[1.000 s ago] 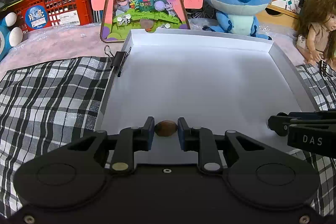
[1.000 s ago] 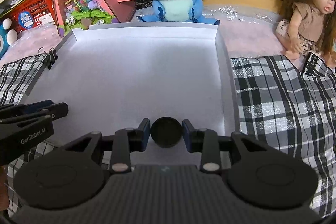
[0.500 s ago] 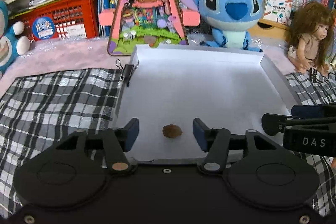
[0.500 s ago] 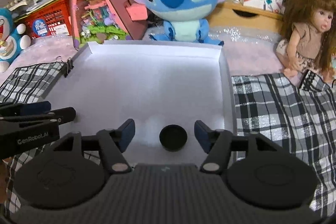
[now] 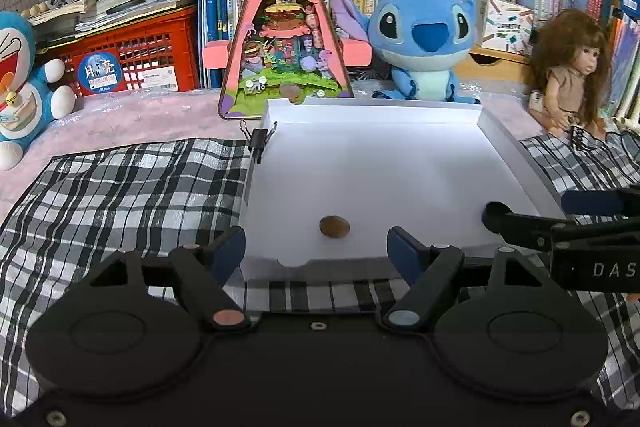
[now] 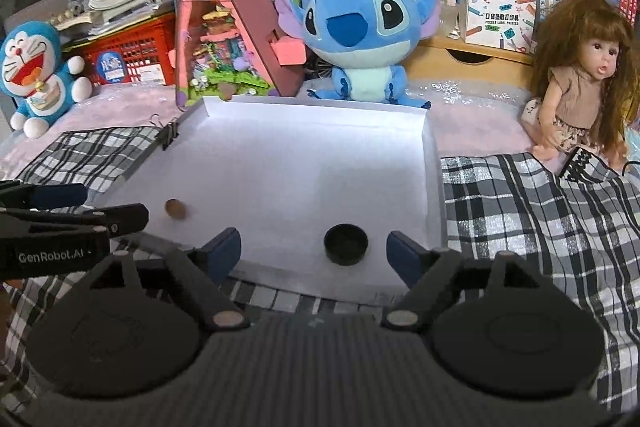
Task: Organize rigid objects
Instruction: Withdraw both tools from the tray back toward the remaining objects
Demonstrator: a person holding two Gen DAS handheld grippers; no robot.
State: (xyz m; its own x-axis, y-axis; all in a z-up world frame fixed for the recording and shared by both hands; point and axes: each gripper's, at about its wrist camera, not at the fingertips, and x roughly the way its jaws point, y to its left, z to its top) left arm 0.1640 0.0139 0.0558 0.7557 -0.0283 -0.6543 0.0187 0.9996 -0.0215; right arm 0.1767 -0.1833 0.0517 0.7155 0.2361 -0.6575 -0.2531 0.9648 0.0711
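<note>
A small brown oval stone [image 5: 334, 226] lies on the floor of the white tray [image 5: 376, 119], near its front edge; it also shows in the right wrist view [image 6: 176, 209]. My left gripper [image 5: 316, 249] hangs just behind it, jaws opening, nothing between them. A black round cap [image 6: 346, 243] rests in the tray near the front right. My right gripper [image 6: 314, 253] is drawn back from the cap, its jaws opening wide and empty. Each gripper's fingers reach into the other's view from the side.
A black-and-white checked cloth [image 5: 120, 195] lies under the tray, a binder clip [image 5: 259, 139] on its left wall. Behind stand a pink triangular toy house [image 5: 286, 39], a blue plush [image 5: 424, 39], a doll [image 6: 580, 83], another blue plush [image 6: 38, 71], a red crate and books.
Both grippers let go: the left released the brown stone, the right the black cap. Both pulled back and up from the tray, with jaws spreading wider.
</note>
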